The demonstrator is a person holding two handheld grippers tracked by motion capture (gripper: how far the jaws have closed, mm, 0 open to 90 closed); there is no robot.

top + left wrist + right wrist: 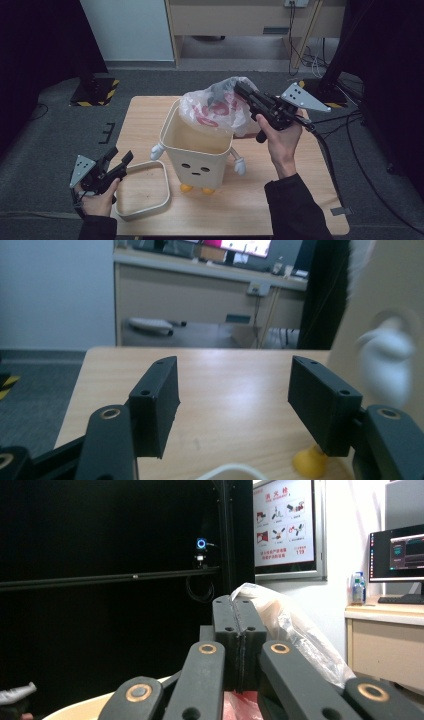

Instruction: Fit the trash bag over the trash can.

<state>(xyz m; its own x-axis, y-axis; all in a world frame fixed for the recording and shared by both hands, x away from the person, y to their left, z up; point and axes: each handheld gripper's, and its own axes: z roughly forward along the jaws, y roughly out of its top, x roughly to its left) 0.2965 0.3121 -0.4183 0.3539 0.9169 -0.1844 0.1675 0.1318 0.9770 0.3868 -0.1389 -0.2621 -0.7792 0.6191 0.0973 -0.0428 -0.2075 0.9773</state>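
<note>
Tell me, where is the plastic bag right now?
In the high view the plastic bag hangs over the bin's far rim, pinched by the right gripper.

High view above the near edge looking down on the table (150, 107), gripper views close, level, sharing its bin (197, 150).

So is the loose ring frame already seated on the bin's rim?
No: the ring frame lies flat on the table left of the bin, beside the left tongs.
</note>
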